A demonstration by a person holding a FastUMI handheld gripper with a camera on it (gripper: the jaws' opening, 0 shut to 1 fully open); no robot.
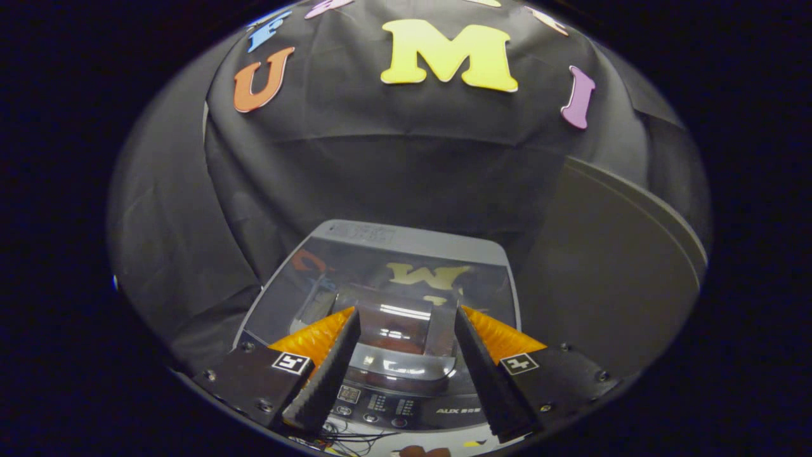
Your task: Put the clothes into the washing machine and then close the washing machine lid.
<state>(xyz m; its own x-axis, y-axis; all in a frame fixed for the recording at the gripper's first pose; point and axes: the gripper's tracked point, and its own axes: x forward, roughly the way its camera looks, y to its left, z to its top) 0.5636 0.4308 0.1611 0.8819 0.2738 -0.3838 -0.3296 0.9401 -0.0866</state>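
**Washer lid down, tongs empty above it**

The black cloth wall [393,165] was seen behind everything, with a curved grey panel [609,266] standing to the right of the machine. The washing machine [387,254] was viewed from above, directly ahead of and below the fingers, its grey rim running round a dark glass lid [406,279] that appeared to lie flat and shut, though the reflections made this hard to confirm. No clothes were made out through the glass. If the load was already inside, the task was judged nearly or fully done; otherwise the lid would have to be raised again. The control strip [393,403] with its small buttons was seen nearest, between the fingers. The gripper [406,374] was held spread wide with nothing between its fingers. Open room was left above the lid and to the left; the panel on the right was the closest edge to be minded.
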